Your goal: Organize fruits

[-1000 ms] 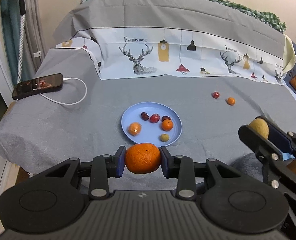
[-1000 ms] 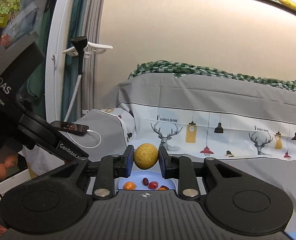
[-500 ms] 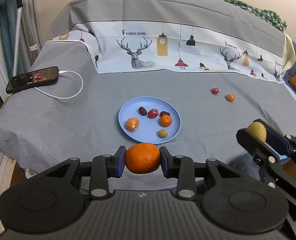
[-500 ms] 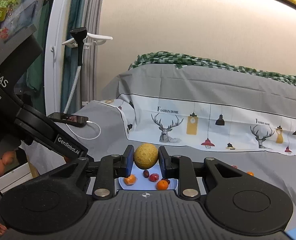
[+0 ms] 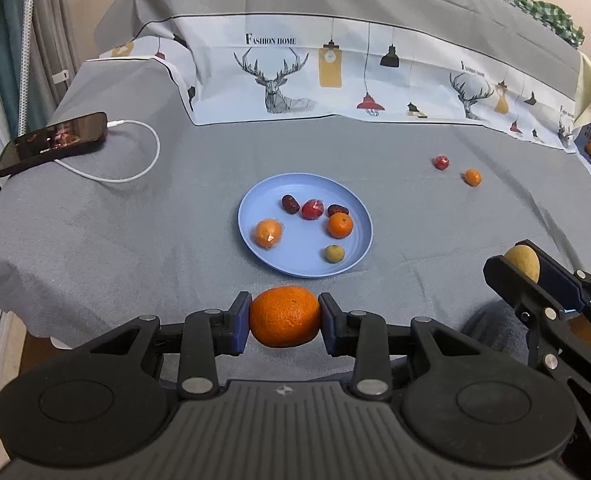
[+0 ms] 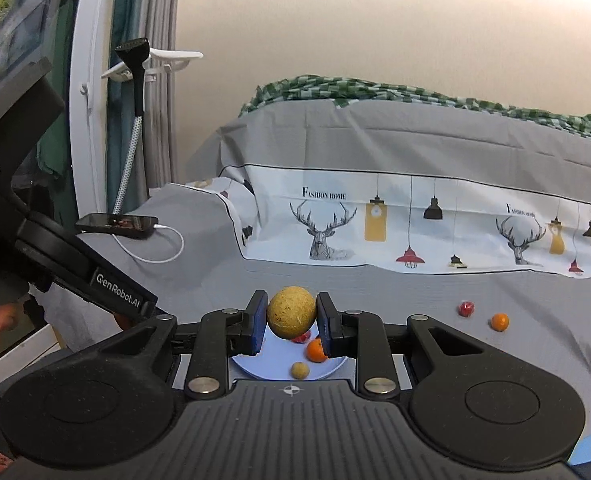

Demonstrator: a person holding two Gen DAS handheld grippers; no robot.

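Soft, even indoor light fell from above; shadows were faint. Both fisheye views were sharp at centre, with straight lines curving and corners darkening toward the edges.

Both grippers come lower and closer to the blue plate (image 5: 359, 248) on the bed. From the right gripper (image 6: 291, 318), more of the plate and its small fruits now shows below the held yellow fruit (image 6: 291, 312).
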